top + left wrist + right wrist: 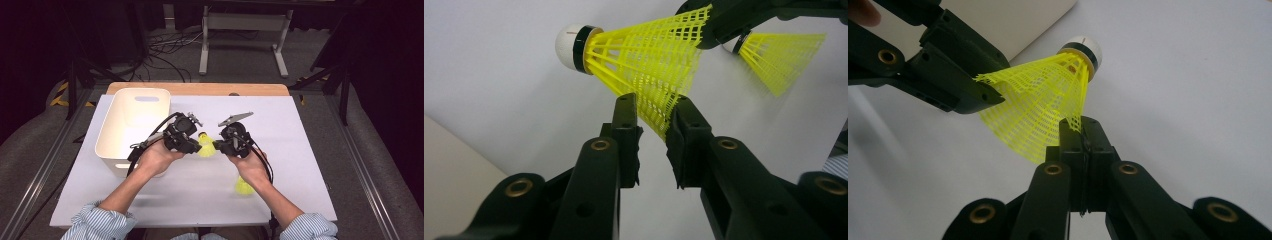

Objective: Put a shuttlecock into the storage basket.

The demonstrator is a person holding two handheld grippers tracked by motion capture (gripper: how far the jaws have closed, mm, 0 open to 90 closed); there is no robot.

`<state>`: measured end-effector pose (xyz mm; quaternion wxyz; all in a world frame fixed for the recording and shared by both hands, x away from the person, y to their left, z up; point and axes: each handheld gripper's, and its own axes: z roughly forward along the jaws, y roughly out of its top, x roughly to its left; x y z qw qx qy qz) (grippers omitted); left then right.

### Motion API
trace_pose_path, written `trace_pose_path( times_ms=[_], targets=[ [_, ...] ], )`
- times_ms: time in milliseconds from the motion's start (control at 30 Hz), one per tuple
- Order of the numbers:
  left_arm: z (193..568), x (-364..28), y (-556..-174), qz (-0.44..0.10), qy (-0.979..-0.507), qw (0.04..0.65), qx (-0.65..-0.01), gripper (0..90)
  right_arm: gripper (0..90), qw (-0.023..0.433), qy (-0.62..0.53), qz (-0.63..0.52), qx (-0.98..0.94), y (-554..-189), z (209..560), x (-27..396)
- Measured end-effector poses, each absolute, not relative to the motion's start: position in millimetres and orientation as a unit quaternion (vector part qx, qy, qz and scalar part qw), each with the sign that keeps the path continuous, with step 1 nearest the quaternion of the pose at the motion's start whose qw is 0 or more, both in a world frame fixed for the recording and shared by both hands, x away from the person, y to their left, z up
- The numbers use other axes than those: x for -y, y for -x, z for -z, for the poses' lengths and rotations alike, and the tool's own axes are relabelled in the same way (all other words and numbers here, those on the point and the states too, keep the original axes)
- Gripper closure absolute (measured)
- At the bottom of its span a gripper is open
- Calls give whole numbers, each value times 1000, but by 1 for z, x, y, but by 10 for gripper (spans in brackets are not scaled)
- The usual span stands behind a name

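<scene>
A yellow mesh shuttlecock [205,145] with a white cork hangs above the table between my two grippers. My right gripper [1081,122] is shut on the rim of its skirt [1043,100], the cork pointing away. In the left gripper view the opposite rim of the shuttlecock [644,50] sits between the jaws of my left gripper [655,107]. A gap still shows between the pads, so they do not press on it. From above, the left gripper [196,147] and right gripper [218,146] face each other closely.
A second yellow shuttlecock [244,186] lies on the white table sheet [300,150] by the person's right wrist, and shows too as the far shuttlecock [781,55]. A white plastic bin [132,125] stands at the left. The floor beyond holds cables and a stand.
</scene>
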<state>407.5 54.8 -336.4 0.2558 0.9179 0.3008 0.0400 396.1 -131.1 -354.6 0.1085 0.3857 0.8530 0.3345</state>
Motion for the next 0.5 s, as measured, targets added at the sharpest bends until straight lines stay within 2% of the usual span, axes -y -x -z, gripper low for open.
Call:
trace_pose_path(
  times_ms=[200, 500],
  targets=[
    [336, -54, -407, -40, -918, 253, -302, 865, 898, 108, -384, -336, -854, -396, 355, 132],
    [335, -55, -408, -48, -915, 254, -310, 896, 875, 102, -379, -335, -857, -396, 357, 132]
  ],
)
